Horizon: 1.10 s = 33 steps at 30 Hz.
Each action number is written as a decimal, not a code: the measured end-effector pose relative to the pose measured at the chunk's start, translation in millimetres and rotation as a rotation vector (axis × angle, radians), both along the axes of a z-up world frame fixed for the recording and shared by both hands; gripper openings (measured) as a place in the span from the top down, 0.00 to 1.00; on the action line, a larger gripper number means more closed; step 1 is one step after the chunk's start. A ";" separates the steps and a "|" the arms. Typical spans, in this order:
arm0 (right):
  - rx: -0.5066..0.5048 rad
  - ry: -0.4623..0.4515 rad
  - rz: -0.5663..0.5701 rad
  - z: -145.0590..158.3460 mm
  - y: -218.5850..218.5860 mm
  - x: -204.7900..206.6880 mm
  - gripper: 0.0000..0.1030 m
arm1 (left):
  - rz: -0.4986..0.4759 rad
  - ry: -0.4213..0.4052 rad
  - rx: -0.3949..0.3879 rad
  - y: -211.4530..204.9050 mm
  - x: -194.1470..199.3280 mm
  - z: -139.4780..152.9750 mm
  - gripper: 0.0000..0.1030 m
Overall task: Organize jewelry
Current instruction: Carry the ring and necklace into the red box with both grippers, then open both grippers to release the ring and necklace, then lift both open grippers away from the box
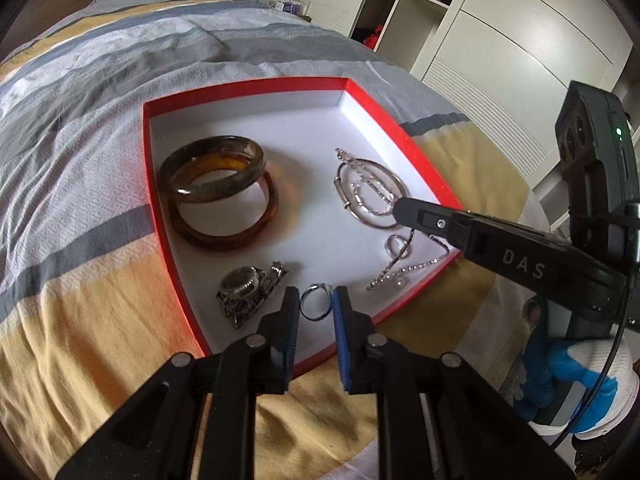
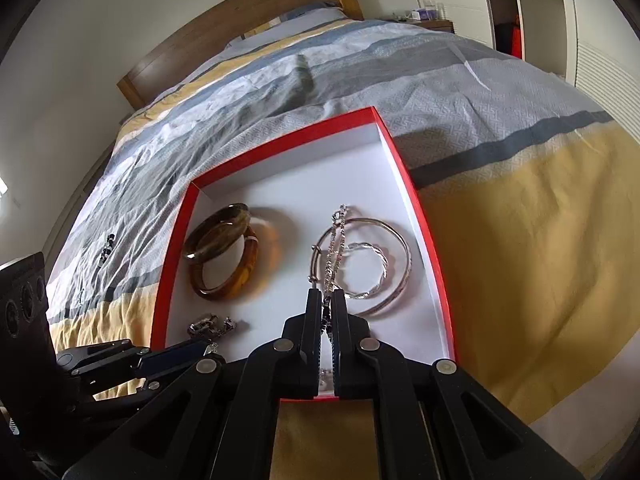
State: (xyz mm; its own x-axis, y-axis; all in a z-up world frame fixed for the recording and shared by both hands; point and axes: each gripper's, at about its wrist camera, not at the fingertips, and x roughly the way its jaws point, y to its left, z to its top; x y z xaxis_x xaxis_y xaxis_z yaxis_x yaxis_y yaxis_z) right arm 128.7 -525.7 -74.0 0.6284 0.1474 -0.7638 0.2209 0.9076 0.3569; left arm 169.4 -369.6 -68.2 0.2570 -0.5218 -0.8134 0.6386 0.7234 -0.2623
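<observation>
A bed with a striped grey, white and yellow cover [image 1: 100, 92] fills both views, its wooden headboard [image 2: 224, 36] toward 11 o'clock in the right wrist view. White wardrobe doors [image 1: 520, 52] stand at 2 o'clock in the left wrist view.

On the cover lies a shallow red cardboard box with a white inside [image 1: 154, 208]; all the jewelry sits in it. At 10 o'clock of the box floor, a thick mottled green-brown stone bangle [image 1: 212, 172] leans on a thinner amber-brown bangle [image 1: 240, 236], the two touching. At 2 o'clock, a large plain silver bangle [image 2: 396, 240] rings a smaller twisted silver bangle [image 2: 376, 284]. A silver chain with small links [image 2: 338, 236] runs across these toward 6 o'clock. At 7 o'clock, a silver metal wristwatch with a round pale dial [image 1: 244, 290] lies beside the near wall. Just right of it is a small silver finger ring [image 1: 314, 300].

The left gripper [image 1: 316, 300] points down at the box's 6 o'clock edge, blue-padded fingers [image 1: 340, 312] a little apart, the ring between their tips. The pads press its two sides, so it appears held.

The right gripper [image 2: 328, 300], black, reaches over the 4 o'clock side; its jaws are nearly together, pinched on the silver chain, which passes up out of the slit between them. A hand in a blue and white glove [image 1: 576, 384] holds its handle.
</observation>
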 end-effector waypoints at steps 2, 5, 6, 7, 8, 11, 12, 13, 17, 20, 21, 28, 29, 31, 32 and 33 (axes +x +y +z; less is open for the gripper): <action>-0.001 0.005 -0.004 -1.2 -0.9 -0.6 0.92 | 0.010 0.013 -0.001 0.3 2.5 -1.9 0.84; 0.000 0.009 -0.013 -2.1 -3.1 -3.2 0.91 | 0.021 0.029 -0.004 2.5 4.8 -2.6 0.84; -0.003 0.011 -0.014 -1.8 -3.2 -4.0 0.91 | 0.023 0.033 -0.006 4.1 5.0 -2.1 0.84; -0.007 0.014 -0.015 -1.2 -3.6 -4.5 0.89 | 0.025 0.037 -0.008 5.9 4.7 -1.1 0.84; -0.009 0.013 -0.015 -0.7 -3.7 -5.1 0.88 | 0.028 0.042 -0.011 6.8 5.0 -0.7 0.84; -0.015 0.010 -0.017 3.5 -3.9 -8.3 0.83 | 0.033 0.049 -0.016 8.1 4.0 3.5 0.74; -0.017 0.009 -0.019 5.6 -3.6 -9.7 0.81 | 0.037 0.045 -0.016 9.1 2.1 6.3 0.72; -0.017 0.006 -0.020 7.0 -4.1 -11.1 0.81 | 0.037 0.044 -0.019 9.5 1.1 8.4 0.72; -0.019 -0.012 -0.030 18.7 -4.0 -20.3 0.80 | 0.040 0.023 -0.021 13.7 -6.7 22.0 0.72; -0.018 -0.025 -0.041 28.5 -3.2 -30.3 0.79 | 0.060 -0.016 -0.018 22.2 -17.7 37.3 0.71; -0.016 -0.031 -0.046 32.7 -2.2 -35.0 0.79 | 0.070 -0.029 -0.017 26.5 -22.8 43.1 0.71; -0.025 -0.056 -0.035 56.6 17.5 -64.9 0.73 | 0.171 -0.131 0.024 64.2 -58.2 77.8 0.65; -0.032 -0.058 -0.031 59.4 22.1 -69.4 0.72 | 0.193 -0.150 0.034 70.8 -64.3 83.7 0.65; -0.042 -0.059 -0.023 64.7 31.5 -78.4 0.71 | 0.221 -0.181 0.041 82.4 -73.7 93.4 0.64; -0.043 -0.060 -0.019 66.7 36.1 -83.4 0.71 | 0.237 -0.197 0.049 87.7 -78.3 97.6 0.64; -0.043 -0.061 -0.016 68.1 39.7 -86.9 0.70 | 0.256 -0.218 0.056 96.2 -85.2 103.2 0.63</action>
